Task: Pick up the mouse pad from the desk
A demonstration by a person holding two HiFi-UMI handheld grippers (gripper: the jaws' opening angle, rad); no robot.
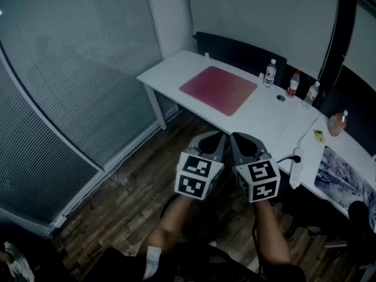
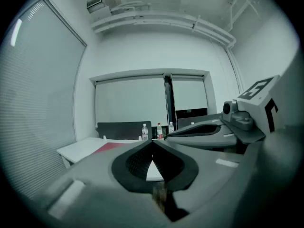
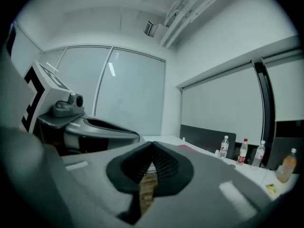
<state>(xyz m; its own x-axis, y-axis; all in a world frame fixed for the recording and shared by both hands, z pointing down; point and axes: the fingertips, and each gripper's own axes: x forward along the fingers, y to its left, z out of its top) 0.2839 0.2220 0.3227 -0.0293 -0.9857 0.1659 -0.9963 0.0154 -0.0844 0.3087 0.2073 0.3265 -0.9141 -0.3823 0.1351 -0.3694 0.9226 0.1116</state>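
Left gripper (image 1: 214, 137) and right gripper (image 1: 238, 138) sit closed, empty — one bottle (image 1: 336, 123) holds orange liquid.

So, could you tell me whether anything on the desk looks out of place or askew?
Mostly tidy: the red mouse pad lies flat and the bottles stand upright. Only what looks like a white power strip dangles over the desk edge.
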